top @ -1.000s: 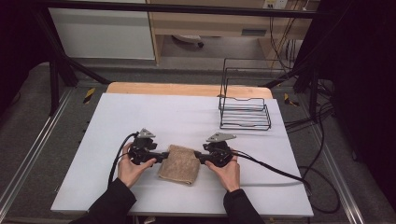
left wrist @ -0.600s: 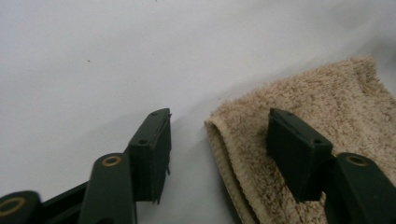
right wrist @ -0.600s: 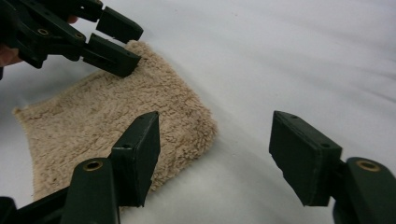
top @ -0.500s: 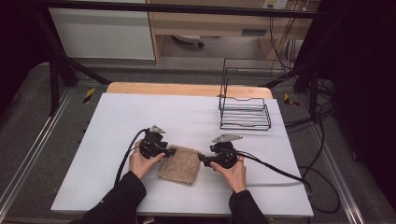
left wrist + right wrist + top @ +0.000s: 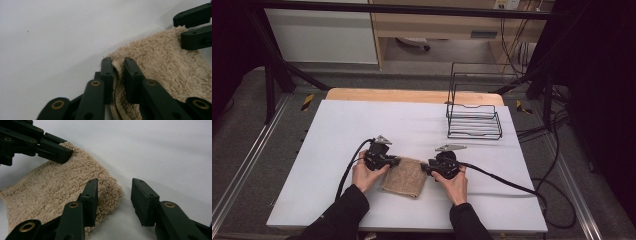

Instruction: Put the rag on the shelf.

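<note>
Two grippers met at one beige towel, which lay folded on the white table, well apart from the black wire rack at the far right. We held the left gripper at the towel's far left corner, its jaws pressed together on the layered edge, so the fabric was pinched between them. We held the right gripper at the towel's far right corner with its jaws spread: one jaw rested on the cloth, the other stood on the bare table beside it, and nothing was gripped. We judged that this placing prepared a lift or an unfolding by both corners. The rack held nothing.
</note>
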`<action>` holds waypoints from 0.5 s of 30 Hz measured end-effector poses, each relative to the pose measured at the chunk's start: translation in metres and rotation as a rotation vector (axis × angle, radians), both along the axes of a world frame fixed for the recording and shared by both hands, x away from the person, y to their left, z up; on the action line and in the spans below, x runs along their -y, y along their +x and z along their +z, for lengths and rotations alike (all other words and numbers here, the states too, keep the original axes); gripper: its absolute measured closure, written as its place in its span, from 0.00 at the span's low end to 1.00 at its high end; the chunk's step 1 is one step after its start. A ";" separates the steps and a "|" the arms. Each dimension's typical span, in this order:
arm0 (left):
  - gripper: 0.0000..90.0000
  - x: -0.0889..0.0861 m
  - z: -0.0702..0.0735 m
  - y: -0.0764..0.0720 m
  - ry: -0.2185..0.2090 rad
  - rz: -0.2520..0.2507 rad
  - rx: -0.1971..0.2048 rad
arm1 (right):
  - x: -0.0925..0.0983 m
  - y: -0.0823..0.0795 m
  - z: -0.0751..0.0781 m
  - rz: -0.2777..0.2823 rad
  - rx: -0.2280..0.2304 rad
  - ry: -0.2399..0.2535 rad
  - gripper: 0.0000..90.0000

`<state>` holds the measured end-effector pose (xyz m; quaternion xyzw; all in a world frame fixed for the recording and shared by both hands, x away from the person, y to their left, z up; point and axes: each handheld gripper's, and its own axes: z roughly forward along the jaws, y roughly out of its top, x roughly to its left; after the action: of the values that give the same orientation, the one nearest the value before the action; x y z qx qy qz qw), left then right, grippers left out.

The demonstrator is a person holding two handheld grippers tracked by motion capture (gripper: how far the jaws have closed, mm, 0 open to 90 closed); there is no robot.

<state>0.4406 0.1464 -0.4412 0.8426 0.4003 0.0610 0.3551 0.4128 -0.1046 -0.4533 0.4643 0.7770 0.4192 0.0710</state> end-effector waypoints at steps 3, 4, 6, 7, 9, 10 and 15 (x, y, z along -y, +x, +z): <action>0.90 0.000 0.000 0.000 0.002 -0.001 0.000 | -0.002 0.001 -0.001 0.002 -0.014 0.001 0.70; 0.90 0.000 0.000 0.000 0.003 -0.003 0.002 | -0.003 0.001 -0.001 0.001 -0.019 0.002 0.72; 0.90 0.000 0.000 -0.001 0.004 0.001 0.002 | -0.003 0.001 -0.001 -0.001 -0.031 0.007 0.74; 0.91 0.001 0.001 -0.001 0.004 0.001 0.001 | -0.004 0.001 -0.002 -0.002 -0.038 0.011 0.77; 0.91 0.000 0.001 -0.001 0.004 -0.001 0.001 | -0.004 0.001 -0.003 -0.001 -0.040 0.014 0.79; 0.91 0.000 0.001 -0.001 0.003 -0.002 0.000 | -0.004 0.002 -0.003 -0.001 -0.044 0.018 0.81; 0.93 0.000 0.001 -0.002 0.011 -0.008 0.014 | -0.005 0.002 -0.003 -0.008 -0.069 0.028 0.88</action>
<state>0.4384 0.1460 -0.4397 0.8456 0.3943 0.0678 0.3534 0.4146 -0.0994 -0.4562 0.4827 0.7710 0.4135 0.0391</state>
